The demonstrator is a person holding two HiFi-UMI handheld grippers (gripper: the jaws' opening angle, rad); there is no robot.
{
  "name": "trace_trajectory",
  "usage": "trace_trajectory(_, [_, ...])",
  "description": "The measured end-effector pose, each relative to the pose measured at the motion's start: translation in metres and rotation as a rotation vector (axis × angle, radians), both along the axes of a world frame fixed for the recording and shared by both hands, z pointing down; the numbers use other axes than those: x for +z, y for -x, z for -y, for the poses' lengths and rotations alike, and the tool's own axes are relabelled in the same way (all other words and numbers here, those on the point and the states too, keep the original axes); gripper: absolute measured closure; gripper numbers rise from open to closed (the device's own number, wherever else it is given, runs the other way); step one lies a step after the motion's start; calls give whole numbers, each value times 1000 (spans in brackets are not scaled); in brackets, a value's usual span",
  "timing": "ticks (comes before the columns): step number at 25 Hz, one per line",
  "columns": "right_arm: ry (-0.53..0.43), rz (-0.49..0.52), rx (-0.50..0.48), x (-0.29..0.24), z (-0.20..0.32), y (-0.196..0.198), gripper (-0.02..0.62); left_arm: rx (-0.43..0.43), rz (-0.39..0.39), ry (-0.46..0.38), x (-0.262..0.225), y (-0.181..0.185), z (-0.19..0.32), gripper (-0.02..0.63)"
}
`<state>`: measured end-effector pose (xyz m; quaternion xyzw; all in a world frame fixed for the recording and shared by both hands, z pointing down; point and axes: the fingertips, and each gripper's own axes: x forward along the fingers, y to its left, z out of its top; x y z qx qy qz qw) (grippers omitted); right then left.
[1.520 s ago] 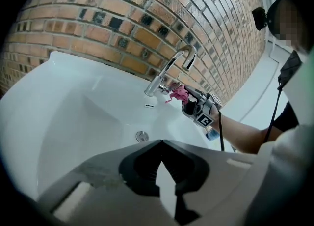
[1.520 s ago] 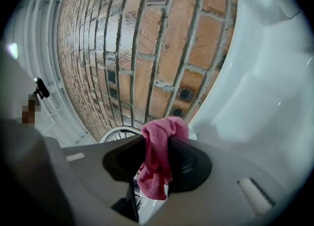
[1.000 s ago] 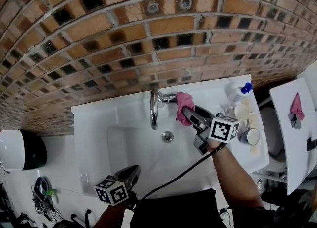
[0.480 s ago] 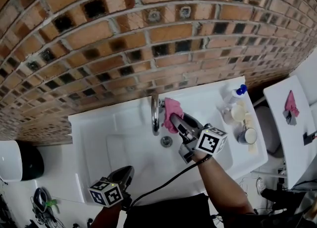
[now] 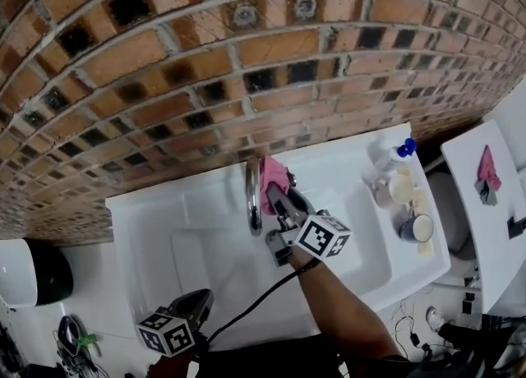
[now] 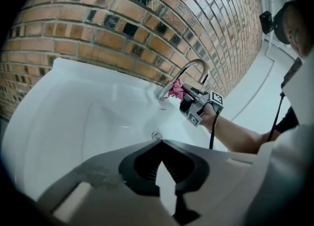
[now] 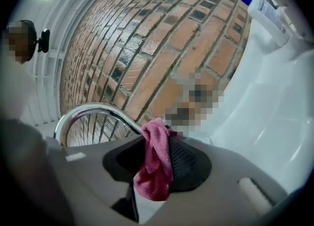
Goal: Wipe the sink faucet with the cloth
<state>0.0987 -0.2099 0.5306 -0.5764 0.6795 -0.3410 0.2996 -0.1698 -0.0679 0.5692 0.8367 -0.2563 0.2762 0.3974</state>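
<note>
A chrome faucet [image 5: 252, 195] arches over the white sink [image 5: 148, 212] below the brick wall. My right gripper [image 5: 274, 190] is shut on a pink cloth [image 5: 273, 174] and presses it against the right side of the faucet near its base. In the right gripper view the cloth [image 7: 156, 163] hangs between the jaws, with the faucet [image 7: 93, 114] curving just behind. My left gripper [image 5: 200, 301] hangs low at the sink's front edge, jaws almost together, nothing in them. From the left gripper view, the faucet [image 6: 189, 70] and cloth [image 6: 175, 89] show far off.
At the sink's right end stand a blue-capped spray bottle [image 5: 393, 157], a mug [image 5: 417, 228] and soap pieces. A drain [image 5: 274, 238] sits in the basin. A white toilet lid [image 5: 485, 204] with a pink item is at the far right. A black bin [image 5: 49, 271] sits left.
My right gripper carried the cloth leftward from the faucet's handle side onto the faucet's neck. The left gripper stayed low at the sink's front.
</note>
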Motion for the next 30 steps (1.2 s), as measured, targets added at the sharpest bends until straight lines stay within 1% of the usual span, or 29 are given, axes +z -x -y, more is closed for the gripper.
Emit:
trace_trajectory(3, [11,44,24,8,-1,-5,456,7,5,8,2,-3,-5,600])
trace_trajectory(7, [45,57,28,16,-7,-10,456,4,7,11,0,-8,-9,600])
trace_trajectory(12, [55,74,10,17,-11,-9,454,14,7,7,-2,-19,-8,600])
trace_trajectory(20, [117,82,-41,40,-30,-7,453,12,8,16,-2,-34,-15,600])
trace_trajectory(23, [154,56,-60,52,-35,-10,453,15,16,21,1,-37,-18,600])
trace_trajectory(26, [193,74,-88,66,-39,-5,453,-2,18,26,3,-39,-18,600])
trace_trajectory(30, [239,107,-72,83,-47,-11,453,-14,21,35,4,-42,-19,600])
